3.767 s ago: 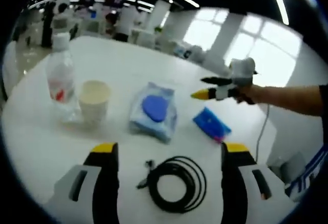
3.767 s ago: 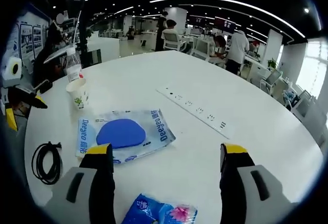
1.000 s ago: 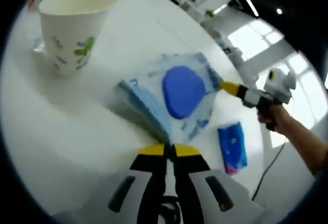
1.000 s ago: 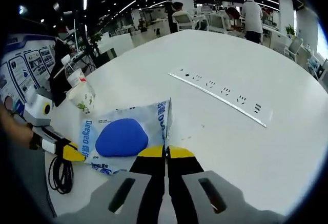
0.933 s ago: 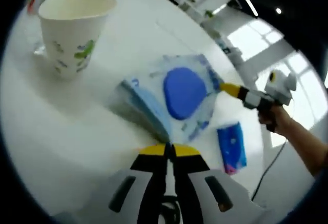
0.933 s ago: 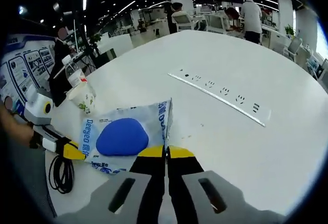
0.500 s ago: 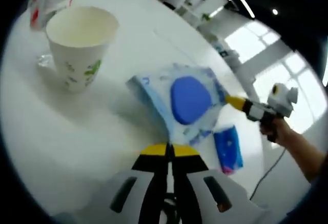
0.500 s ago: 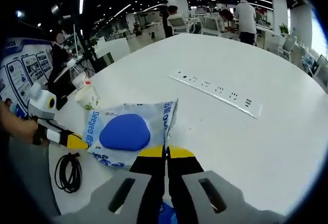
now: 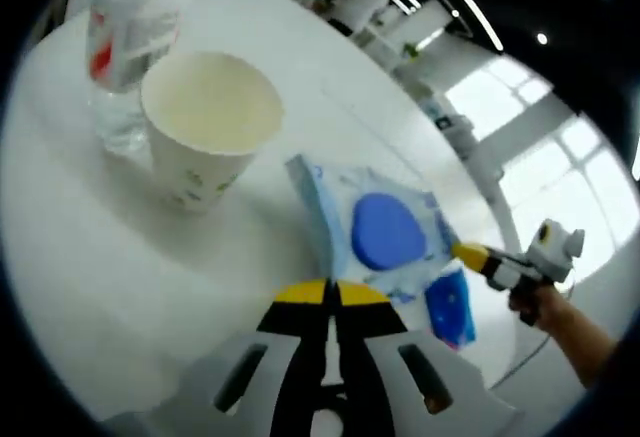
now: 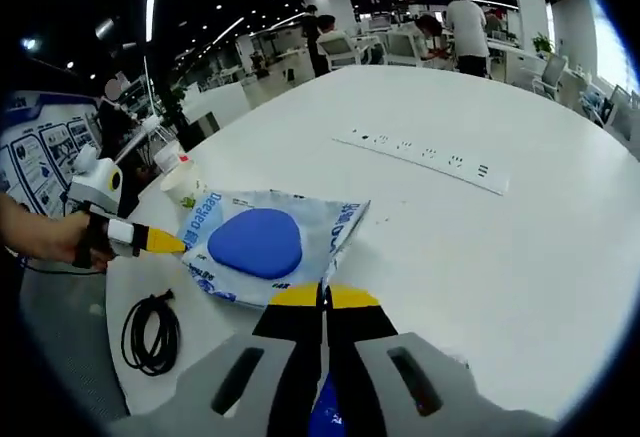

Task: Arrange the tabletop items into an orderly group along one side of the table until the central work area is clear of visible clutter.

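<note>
**A:** What are the two tools doing?

**B:** Each one has pinched a corner of the wet-wipes pack (image 9: 385, 235). In the left gripper view the left hand-held gripper (image 9: 326, 295) has its jaws pressed together on the pack's near edge, right at its tips. In the right gripper view the right hand-held gripper (image 10: 322, 297) is closed the same way on the opposite edge of the pack (image 10: 262, 245).

**A:** Can each be seen from the other side?

**B:** Yes. From the left gripper view, the right one (image 9: 478, 257) reaches in beyond the pack, its yellow tip touching the far corner, a hand (image 9: 556, 309) behind it. From the right gripper view, the left one (image 10: 160, 241) comes in from the left, its yellow tip at the pack's corner.

**A:** Where do the other things sit?

**B:** Ahead and to the left of the left hand-held gripper stands a paper cup (image 9: 207, 127), upright, just beside the pack. Beyond the cup is a plastic bottle (image 9: 127, 52), close to it; whether they touch I cannot tell. A small blue tissue packet (image 9: 450, 307) lies to the right of that gripper's tips, next to the pack. In the right gripper view a coiled black cable (image 10: 152, 333) lies on the white table (image 10: 480, 257) to the left of the right hand-held gripper, and a white power strip (image 10: 422, 160) lies well ahead of it, apart from the pack.
</note>
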Action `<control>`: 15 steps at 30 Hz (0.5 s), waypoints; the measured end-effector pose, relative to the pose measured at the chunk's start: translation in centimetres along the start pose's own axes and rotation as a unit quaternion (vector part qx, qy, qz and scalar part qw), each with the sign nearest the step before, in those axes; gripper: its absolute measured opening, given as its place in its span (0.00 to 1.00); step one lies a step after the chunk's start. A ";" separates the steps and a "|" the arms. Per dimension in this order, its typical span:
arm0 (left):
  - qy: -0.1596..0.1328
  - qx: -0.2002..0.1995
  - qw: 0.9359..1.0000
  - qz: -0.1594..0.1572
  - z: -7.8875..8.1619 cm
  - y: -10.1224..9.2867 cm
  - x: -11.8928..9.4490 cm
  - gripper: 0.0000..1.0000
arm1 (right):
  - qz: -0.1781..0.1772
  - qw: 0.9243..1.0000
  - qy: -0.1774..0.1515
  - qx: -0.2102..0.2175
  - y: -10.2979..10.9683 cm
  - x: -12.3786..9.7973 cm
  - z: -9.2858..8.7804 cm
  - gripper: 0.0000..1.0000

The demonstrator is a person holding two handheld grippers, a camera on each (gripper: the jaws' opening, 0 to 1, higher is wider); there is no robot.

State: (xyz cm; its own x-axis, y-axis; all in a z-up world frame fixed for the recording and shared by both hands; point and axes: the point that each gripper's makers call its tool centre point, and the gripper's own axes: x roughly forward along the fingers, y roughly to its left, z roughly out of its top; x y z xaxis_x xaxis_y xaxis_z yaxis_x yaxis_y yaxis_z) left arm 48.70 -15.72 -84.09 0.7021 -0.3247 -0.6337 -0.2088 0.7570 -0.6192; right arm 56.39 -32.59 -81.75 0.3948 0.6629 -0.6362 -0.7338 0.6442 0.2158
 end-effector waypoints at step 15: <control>-0.019 0.019 0.999 0.026 1.9 2.7 -0.3 0.00 | 0.015 0.999 -0.023 0.042 2.3 0.5 -1.9 0.00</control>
State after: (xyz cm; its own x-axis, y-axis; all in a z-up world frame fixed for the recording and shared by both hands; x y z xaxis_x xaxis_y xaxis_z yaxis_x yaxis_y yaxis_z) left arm 49.26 -12.48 -84.68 0.7165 -0.2635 -0.6459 -0.2197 0.7936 -0.5674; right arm 53.82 -31.50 -83.02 0.3990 0.6978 -0.5948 -0.6974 0.6521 0.2972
